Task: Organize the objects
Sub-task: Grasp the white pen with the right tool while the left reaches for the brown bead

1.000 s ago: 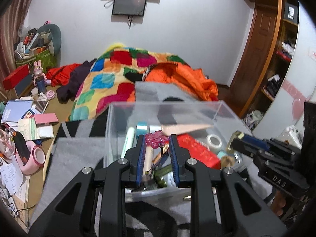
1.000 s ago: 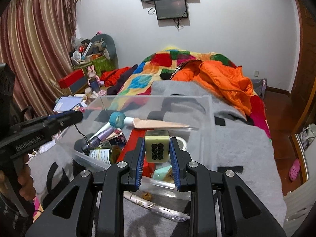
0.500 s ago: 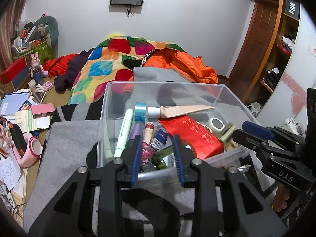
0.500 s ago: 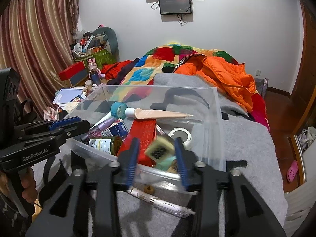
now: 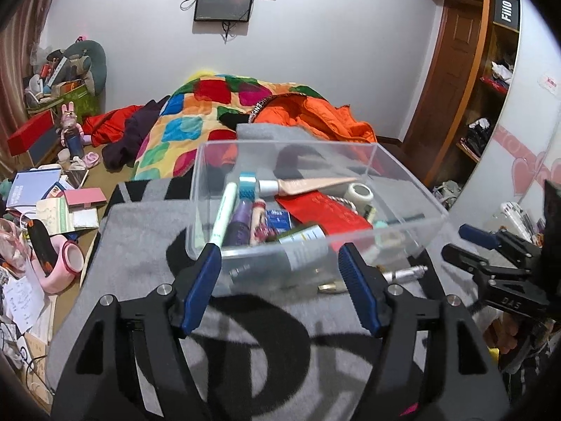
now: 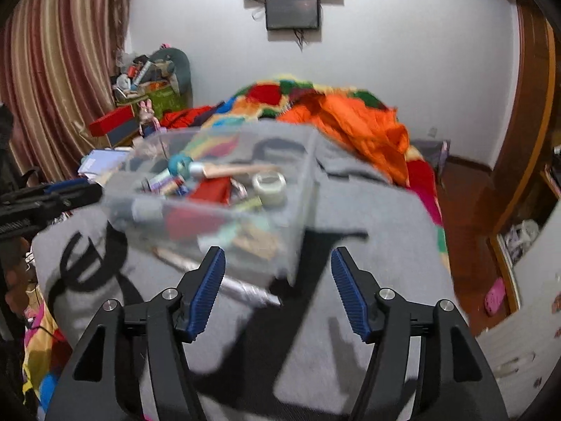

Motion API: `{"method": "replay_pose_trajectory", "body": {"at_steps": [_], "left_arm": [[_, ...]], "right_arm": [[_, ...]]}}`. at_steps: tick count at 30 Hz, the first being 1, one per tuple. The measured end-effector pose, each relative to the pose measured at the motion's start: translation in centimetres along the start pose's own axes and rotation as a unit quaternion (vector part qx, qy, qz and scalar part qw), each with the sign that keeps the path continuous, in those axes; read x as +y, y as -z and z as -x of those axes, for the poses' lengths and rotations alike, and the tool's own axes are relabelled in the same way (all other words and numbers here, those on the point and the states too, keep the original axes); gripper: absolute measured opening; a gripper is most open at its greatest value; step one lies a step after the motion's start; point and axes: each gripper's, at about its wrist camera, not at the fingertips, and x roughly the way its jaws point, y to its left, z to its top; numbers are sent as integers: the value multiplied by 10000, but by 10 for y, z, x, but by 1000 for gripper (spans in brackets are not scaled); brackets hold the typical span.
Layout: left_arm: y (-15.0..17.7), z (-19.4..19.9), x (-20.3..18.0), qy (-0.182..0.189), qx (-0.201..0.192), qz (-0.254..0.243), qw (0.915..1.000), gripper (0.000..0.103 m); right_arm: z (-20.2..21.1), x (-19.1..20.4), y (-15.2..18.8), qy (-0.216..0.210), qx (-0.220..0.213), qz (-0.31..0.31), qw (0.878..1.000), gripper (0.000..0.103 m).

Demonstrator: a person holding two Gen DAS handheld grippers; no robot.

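A clear plastic box (image 5: 403, 179) stands on a grey and black blanket (image 5: 140, 245) and holds several small items: a white marker, a teal tape roll, a beige tube, a red packet and a tape roll. My left gripper (image 5: 280, 270) is open and empty just in front of the box's near wall. My right gripper (image 6: 277, 273) is open and empty in front of the same box (image 6: 301, 189), which looks blurred there. A silver pen (image 5: 403, 272) and a small brass piece (image 5: 331, 286) lie on the blanket by the box's near wall.
A bed with a colourful quilt (image 5: 210, 105) and an orange jacket (image 5: 315, 119) lies behind the box. A cluttered low table (image 5: 52, 203) with books and a pink cup stands at the left. A wooden shelf (image 5: 491, 70) is at the right.
Both grippers have opened and drawn back from the box. The pink item that the left held and the mahjong tile that the right held have dropped into the box.
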Motion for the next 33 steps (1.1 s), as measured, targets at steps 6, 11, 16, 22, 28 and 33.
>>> {"method": "replay_pose_trajectory", "body": {"at_steps": [6, 11, 16, 22, 28, 33], "left_arm": [[18, -3, -10, -1, 215, -176, 9996, 69], [33, -10, -9, 19, 430, -173, 9989, 69], [42, -16, -9, 32, 563, -151, 9983, 69], [49, -20, -10, 80, 633, -144, 9979, 69], [48, -24, -13, 118, 677, -116, 9976, 69], [45, -20, -18, 136, 619, -172, 9978, 69]], "right_arm": [[-24, 0, 14, -384, 546, 107, 9977, 59], [-43, 15, 17, -468, 735, 498, 9950, 59], [-48, 16, 18, -607, 793, 473, 9939, 36], [-25, 22, 33, -991, 812, 845, 9882, 21], [-11, 36, 37, -862, 826, 1230, 9852, 35], [-30, 42, 20, -1021, 761, 982, 9870, 49]]}}
